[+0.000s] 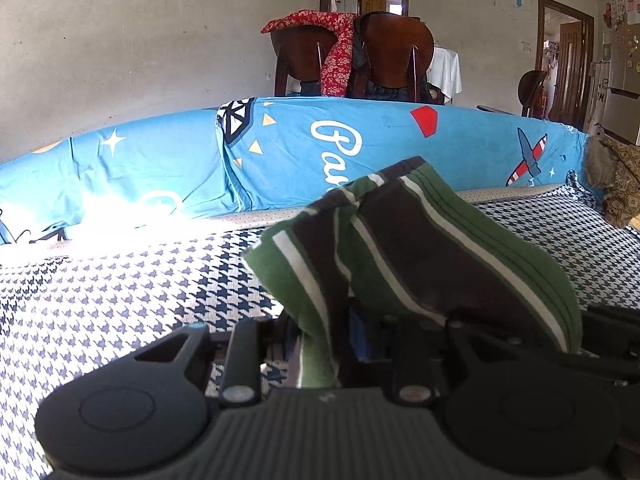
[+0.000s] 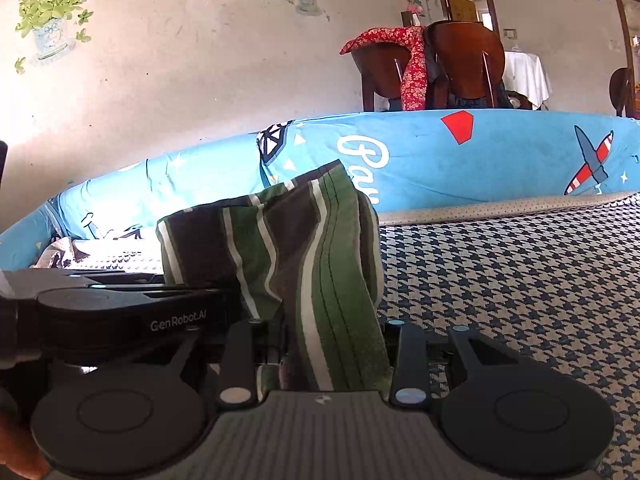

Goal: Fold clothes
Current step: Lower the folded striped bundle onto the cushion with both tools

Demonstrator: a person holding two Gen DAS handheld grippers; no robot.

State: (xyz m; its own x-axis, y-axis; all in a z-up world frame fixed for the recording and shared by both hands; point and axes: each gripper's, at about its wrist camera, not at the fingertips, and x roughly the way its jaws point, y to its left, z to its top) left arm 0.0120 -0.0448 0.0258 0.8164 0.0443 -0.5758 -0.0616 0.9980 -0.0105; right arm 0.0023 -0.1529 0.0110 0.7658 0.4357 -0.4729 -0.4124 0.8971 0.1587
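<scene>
we see the striped garment [image 1: 420, 248], green, dark brown and white, bunched and raised off the houndstooth cover [image 1: 120, 280], which spreads beneath it. in the left wrist view the cloth rises from between the fingers of the left gripper [image 1: 324, 344], which is clamped on a lower fold; its free hemmed edge drapes to the right of the garment's middle, over dark hardware there. in the right wrist view the same garment [image 2: 288, 248] stands between the fingers of the right gripper [image 2: 320, 352], likewise closed on the cloth, with a stitched green hem running down into the grip. just left of the garment in that view lies the body of the left gripper [image 2: 132, 316], close beside the right one. to the right of the garment the houndstooth cover [image 2: 520, 280] lies flat and open. behind the garment a blue printed sheet [image 1: 400, 140] forms a raised edge. beyond it stand two dark wooden chairs [image 1: 360, 56], one draped with a red floral cloth [image 1: 332, 48].
</scene>
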